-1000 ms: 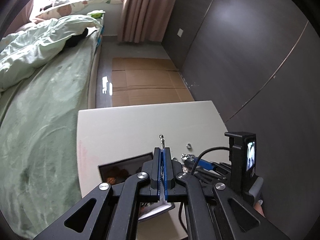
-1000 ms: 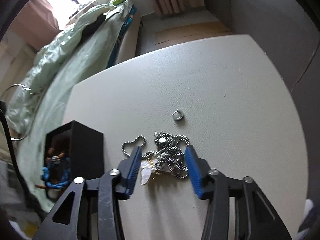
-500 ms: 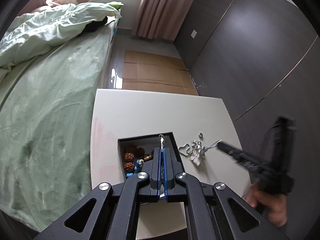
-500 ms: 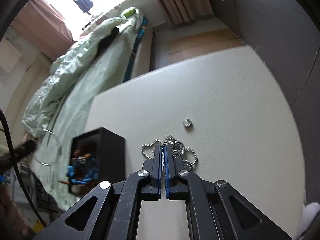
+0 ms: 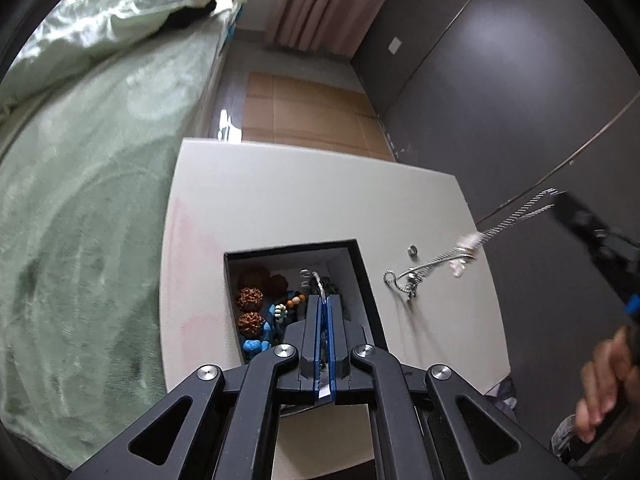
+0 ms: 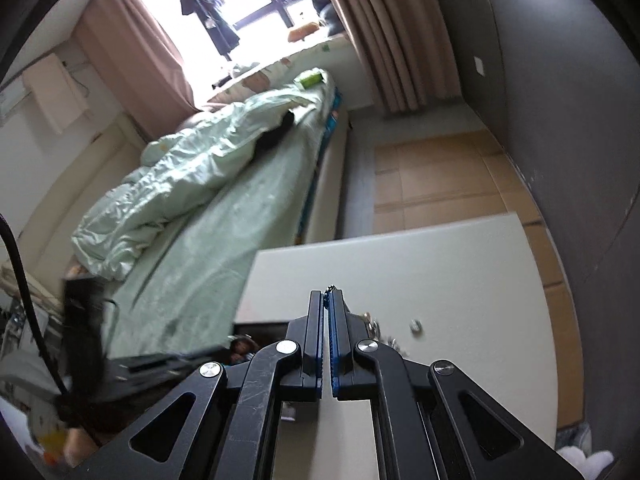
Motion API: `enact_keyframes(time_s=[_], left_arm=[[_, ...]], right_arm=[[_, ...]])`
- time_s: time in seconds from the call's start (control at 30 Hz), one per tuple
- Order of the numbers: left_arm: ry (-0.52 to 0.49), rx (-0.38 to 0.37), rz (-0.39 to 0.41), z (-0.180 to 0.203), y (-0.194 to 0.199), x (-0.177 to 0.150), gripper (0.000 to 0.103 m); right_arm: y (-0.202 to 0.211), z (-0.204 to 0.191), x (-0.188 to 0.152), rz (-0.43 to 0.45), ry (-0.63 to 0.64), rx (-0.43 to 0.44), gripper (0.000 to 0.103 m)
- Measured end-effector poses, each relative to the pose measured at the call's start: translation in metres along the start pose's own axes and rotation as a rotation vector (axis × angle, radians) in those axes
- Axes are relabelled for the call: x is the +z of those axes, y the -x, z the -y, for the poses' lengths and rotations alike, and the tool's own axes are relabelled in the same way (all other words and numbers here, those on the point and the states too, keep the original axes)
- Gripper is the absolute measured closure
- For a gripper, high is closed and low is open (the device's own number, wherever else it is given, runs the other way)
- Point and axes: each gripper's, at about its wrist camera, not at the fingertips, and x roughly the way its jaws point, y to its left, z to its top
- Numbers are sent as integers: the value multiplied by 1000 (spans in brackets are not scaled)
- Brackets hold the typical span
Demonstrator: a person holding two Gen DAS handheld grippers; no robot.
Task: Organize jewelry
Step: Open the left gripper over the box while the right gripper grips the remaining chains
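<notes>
The black box (image 5: 366, 280) stands open on the white tabletop (image 5: 280, 204), and everything here sits relative to it. The left gripper (image 5: 323, 300) hangs above the box's opening, its jaws pressed together on a thin silver chain piece (image 5: 316, 280) that dangles over the beads (image 5: 250, 300) inside the box. Just beside the box, on the side away from the bed (image 5: 80, 200), a ball chain (image 5: 440, 258) stretches from the tabletop up to the right gripper (image 6: 329, 298), whose jaws pinch its top end. The chain's lower loop touches the tabletop near the box wall; its pale pendant looks lifted. A small silver ring (image 5: 412, 249) lies on the tabletop beyond that loop, apart from the box.
</notes>
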Motion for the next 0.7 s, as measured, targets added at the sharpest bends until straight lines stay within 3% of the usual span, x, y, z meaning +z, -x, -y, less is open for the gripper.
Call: enact_keyframes(time_s=[0.13, 0.2, 0.27, 0.33, 0.43, 0.6, 0.63, 0.7], left_arm=[[28, -17, -36, -8, -8, 2, 97], [39, -21, -31, -11, -6, 2, 82], [53, -27, -8, -14, -1, 2, 50], [59, -31, 29, -15, 8, 1, 40], [68, -43, 51, -16, 19, 1, 40], [60, -52, 75, -14, 34, -4, 39], [59, -50, 81, -14, 37, -6, 38], [60, -45, 88, -17, 40, -7, 38]], right_arm=[[9, -14, 9, 29, 29, 25, 102], [15, -18, 14, 45, 38, 35, 102], [23, -24, 19, 65, 51, 45, 102], [28, -28, 22, 81, 59, 57, 102], [35, -37, 24, 100, 88, 58, 102], [12, -23, 13, 12, 60, 26, 99], [3, -17, 9, -18, 47, 7, 94], [-21, 1, -4, -103, -1, -19, 44]])
